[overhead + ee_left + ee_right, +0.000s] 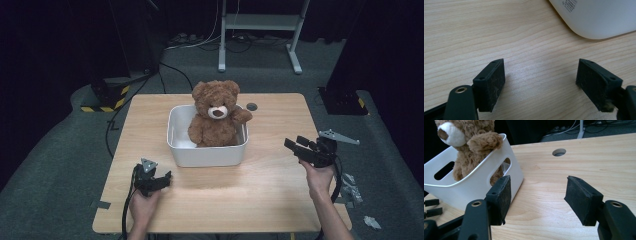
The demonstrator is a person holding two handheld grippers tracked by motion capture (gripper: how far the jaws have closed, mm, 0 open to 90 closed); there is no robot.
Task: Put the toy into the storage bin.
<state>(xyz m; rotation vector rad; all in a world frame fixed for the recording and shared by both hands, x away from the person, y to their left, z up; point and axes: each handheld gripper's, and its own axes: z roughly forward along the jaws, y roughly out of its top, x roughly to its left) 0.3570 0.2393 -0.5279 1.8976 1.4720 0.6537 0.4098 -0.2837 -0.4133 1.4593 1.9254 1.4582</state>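
Observation:
A brown teddy bear sits upright in a white bin at the middle of the wooden table, one arm over the bin's rim. My left gripper rests low near the table's front left, just short of the bin's front corner. It is open, with bare wood between the pads. My right gripper hovers to the right of the bin, pointing toward it. It is open too, with nothing between its pads. The bear and the bin's handle side lie ahead of it on the left.
A round hole pierces the table behind the bin. Bare wood stretches in front of and to the right of the bin. On the floor beyond stand a grey desk frame, cables, and a yellow-black striped base.

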